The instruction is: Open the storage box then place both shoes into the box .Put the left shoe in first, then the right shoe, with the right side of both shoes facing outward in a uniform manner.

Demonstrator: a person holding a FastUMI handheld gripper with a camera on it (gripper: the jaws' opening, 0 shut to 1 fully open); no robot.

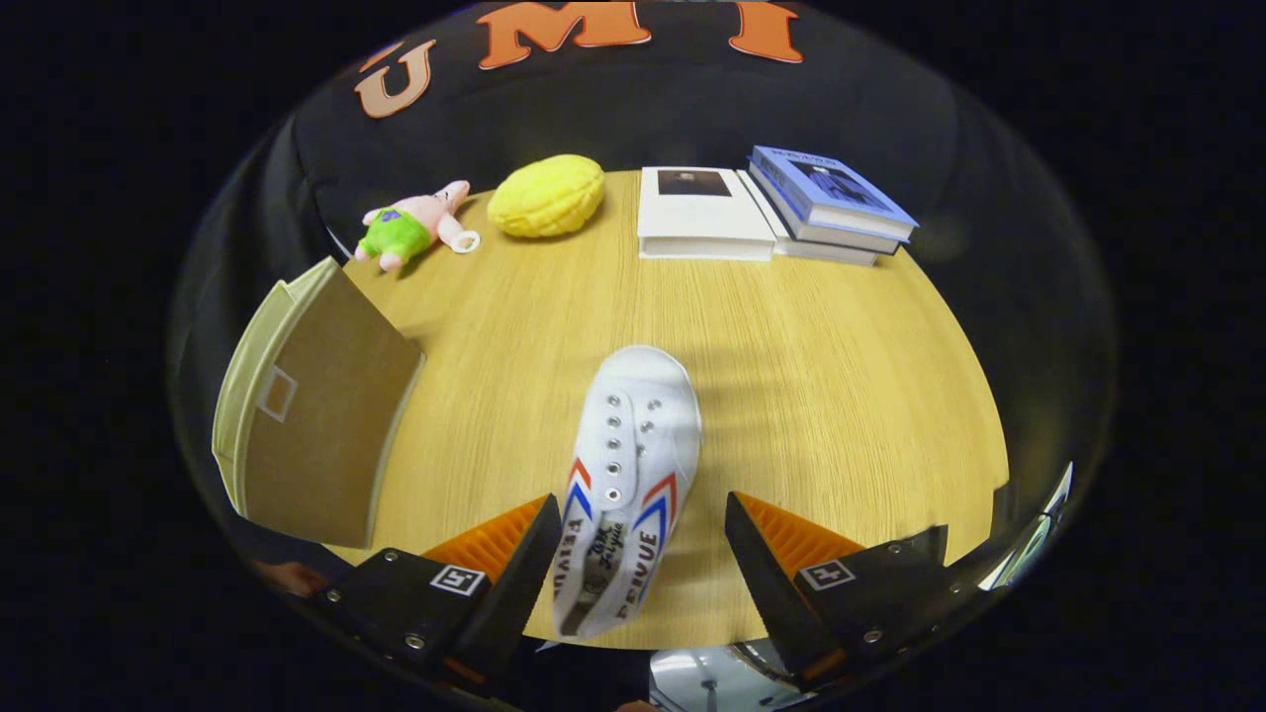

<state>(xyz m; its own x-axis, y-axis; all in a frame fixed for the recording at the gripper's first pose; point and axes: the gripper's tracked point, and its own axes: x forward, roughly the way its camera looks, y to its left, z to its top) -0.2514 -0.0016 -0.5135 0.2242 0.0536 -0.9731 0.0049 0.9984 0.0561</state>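
- Gripper [643,544] wide open, straddling heel of white shoe [628,475] on tabletop [811,396], holding nothing.
- Box [316,415] off to the left.
- Could pinch off-centre; shoe lies nearer left finger, may twist or slip.

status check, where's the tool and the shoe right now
Tool open, white shoe lying between its fingers, nearer the left one. Storage box off to the left, flap up. Bare table between them.
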